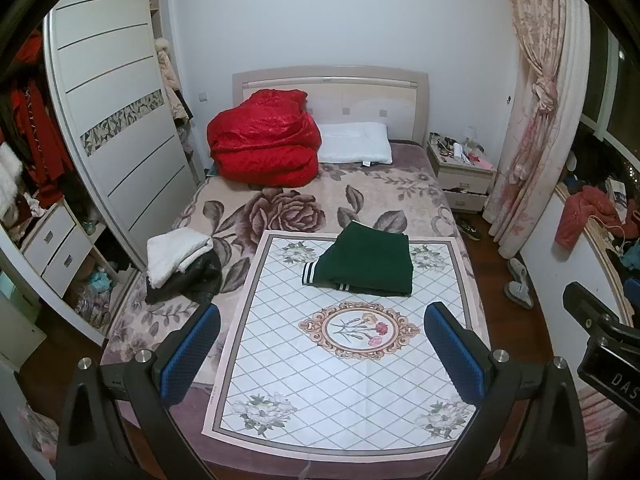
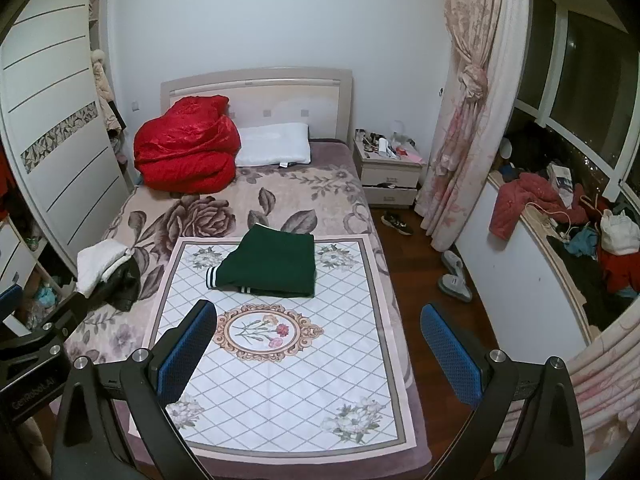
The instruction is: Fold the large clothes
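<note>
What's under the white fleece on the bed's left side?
A crumpled black jacket lies under the white fleece, sticking out toward the mat. Anything beneath the fleece's middle is covered.

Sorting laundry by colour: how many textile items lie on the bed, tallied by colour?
Red: 1, crumpled red satin quilt
White: 2, white pillow, folded white fleece garment
Black: 1, black leather jacket
Green: 1, folded dark green garment
Total: 5
</note>
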A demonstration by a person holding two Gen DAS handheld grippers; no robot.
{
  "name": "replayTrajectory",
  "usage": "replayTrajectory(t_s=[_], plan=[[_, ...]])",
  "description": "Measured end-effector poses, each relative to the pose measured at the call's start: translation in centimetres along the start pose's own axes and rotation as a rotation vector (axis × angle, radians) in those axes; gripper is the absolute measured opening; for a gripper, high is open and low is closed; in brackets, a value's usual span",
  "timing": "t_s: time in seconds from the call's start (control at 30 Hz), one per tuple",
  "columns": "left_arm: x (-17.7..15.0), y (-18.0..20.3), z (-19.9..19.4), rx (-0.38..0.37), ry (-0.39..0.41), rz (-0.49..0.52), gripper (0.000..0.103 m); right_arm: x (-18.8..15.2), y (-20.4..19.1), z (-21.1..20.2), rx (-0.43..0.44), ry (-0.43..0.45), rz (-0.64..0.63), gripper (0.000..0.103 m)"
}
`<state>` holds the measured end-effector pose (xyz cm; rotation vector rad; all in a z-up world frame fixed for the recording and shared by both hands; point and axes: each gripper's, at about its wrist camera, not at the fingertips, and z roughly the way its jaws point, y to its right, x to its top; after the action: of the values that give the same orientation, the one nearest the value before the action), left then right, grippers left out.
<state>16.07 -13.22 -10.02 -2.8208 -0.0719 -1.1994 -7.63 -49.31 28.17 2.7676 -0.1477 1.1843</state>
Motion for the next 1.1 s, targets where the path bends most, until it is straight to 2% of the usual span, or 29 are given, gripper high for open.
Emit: replayTrajectory(t_s=[1.1], plan=[[0.46, 0.17, 0.09, -0.003, -0.001, 0.003, 0.103, -0.01, 0.10, -0.15, -0.004, -0.002, -0.001, 0.103]])
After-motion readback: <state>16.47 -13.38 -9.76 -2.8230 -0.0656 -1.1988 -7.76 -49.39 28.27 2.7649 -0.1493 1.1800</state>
